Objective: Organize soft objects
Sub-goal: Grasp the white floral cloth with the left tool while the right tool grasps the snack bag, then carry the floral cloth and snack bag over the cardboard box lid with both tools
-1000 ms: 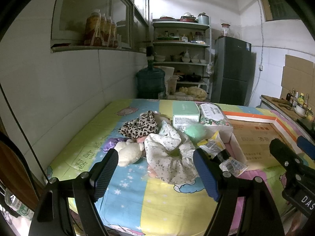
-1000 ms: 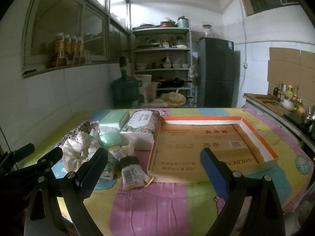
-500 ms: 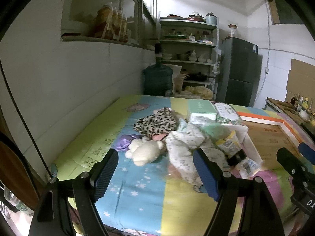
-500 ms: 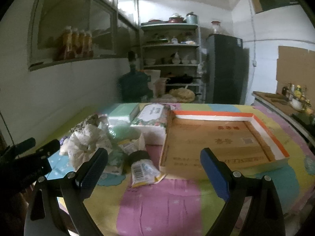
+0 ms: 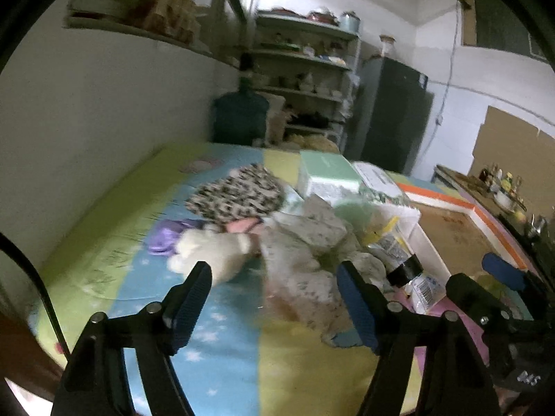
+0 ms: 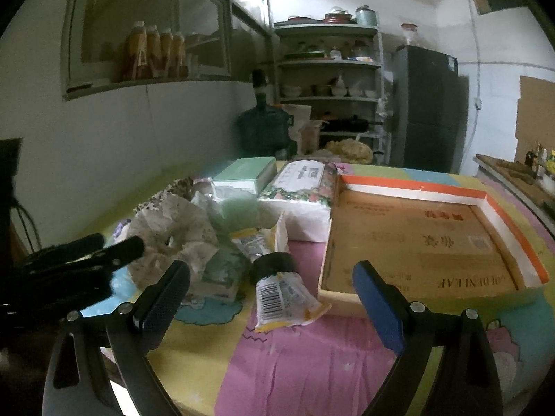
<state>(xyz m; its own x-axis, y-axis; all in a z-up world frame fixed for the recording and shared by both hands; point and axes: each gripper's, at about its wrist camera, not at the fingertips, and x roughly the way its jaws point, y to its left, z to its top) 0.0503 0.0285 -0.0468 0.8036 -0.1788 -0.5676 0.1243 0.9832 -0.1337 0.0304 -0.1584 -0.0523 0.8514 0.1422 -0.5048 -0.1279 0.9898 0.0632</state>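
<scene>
Clutter sits mid-table on a bright patchwork tablecloth (image 6: pixel 295 357). Left gripper (image 5: pixel 274 274) hovers over the near side, jaws wide but closing, nothing btwn them; just beyond lie a white plush toy (image 5: pixel 211 253) and a floral cloth (image 5: pixel 301 260), w/ a leopard-print cloth (image 5: pixel 236 197) farther back. Right gripper (image 6: pixel 274 280) is spread wide, empty, above a crumpled snack packet (image 6: pixel 281 298). Shallow cardboard box (image 6: pixel 426 242) rests to the right; tissue pack (image 6: pixel 305 190) beside its far-left corner.

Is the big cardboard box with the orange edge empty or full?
Empty. In the right wrist view the cardboard box shows only its bare printed floor. All the soft things lie outside it, to its left on the table.
</scene>
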